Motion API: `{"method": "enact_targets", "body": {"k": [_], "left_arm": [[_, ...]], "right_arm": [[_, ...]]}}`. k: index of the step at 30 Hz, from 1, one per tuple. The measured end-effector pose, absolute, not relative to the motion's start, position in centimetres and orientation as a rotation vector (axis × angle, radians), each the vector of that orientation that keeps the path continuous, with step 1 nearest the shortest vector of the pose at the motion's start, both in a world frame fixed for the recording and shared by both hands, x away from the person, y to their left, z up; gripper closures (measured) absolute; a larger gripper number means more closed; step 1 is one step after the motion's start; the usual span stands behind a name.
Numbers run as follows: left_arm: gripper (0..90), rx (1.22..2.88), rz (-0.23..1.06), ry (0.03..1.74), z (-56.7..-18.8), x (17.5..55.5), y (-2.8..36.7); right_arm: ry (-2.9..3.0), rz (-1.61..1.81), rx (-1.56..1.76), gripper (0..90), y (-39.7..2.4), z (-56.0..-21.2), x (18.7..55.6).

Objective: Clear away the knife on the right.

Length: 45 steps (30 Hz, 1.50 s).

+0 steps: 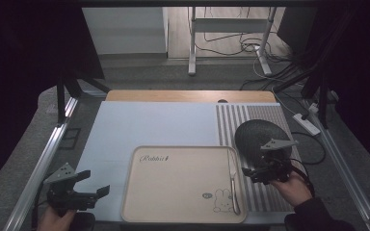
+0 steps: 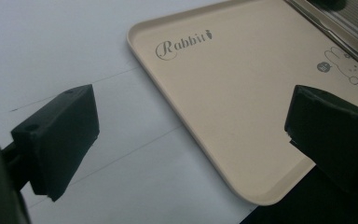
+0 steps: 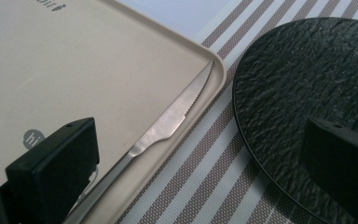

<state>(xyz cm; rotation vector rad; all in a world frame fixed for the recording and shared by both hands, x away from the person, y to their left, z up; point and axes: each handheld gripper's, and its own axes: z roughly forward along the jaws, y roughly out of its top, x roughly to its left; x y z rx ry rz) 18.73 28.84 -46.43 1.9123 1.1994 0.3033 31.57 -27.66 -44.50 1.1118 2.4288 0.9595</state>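
A beige tray (image 1: 173, 183) printed "Rabbit" lies at the table's front middle. A steel knife (image 1: 232, 180) rests inside it along its right rim, serrated tip pointing away. To its right, a black textured plate (image 1: 257, 134) sits on a striped placemat (image 1: 231, 120). My right gripper (image 1: 248, 175) hovers open over the plate's near edge; in the right gripper view the knife (image 3: 177, 112) runs between its jaws (image 3: 200, 158) beside the plate (image 3: 307, 79). My left gripper (image 1: 95, 183) is open and empty left of the tray (image 2: 223, 93).
A pale blue mat (image 1: 144, 125) covers the table's left and middle, with a wooden strip (image 1: 188, 95) at the far edge. Metal frame rails (image 1: 43, 159) run along both sides. Beyond the table are desk legs and floor cables (image 1: 231, 43).
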Motion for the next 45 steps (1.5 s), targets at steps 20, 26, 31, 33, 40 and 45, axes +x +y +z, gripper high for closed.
{"method": "enact_targets", "body": {"k": [20,26,31,33,40,45], "left_arm": [[3.9,1.913,0.304,1.201,-46.4,18.7,28.8],[3.9,1.913,0.302,1.203,-46.4,18.8,28.8],[3.9,1.913,0.301,1.204,-46.4,18.8,28.8],[3.9,1.915,0.301,1.205,-46.4,18.8,28.8],[3.9,1.911,0.299,1.208,-46.4,18.8,28.9],[3.8,1.912,0.298,1.210,-46.5,18.8,28.9]], "right_arm": [[2.358,0.954,1.183,0.0,-30.1,-44.6,29.4],[2.329,0.964,1.217,0.0,-31.0,-44.6,28.5],[2.323,0.966,1.232,0.0,-31.6,-44.7,27.7],[2.303,0.985,1.234,0.0,-31.8,-44.5,27.4],[2.252,1.018,1.263,0.0,-32.8,-44.1,26.6],[2.237,1.011,1.267,0.0,-33.3,-43.9,26.1]]}}
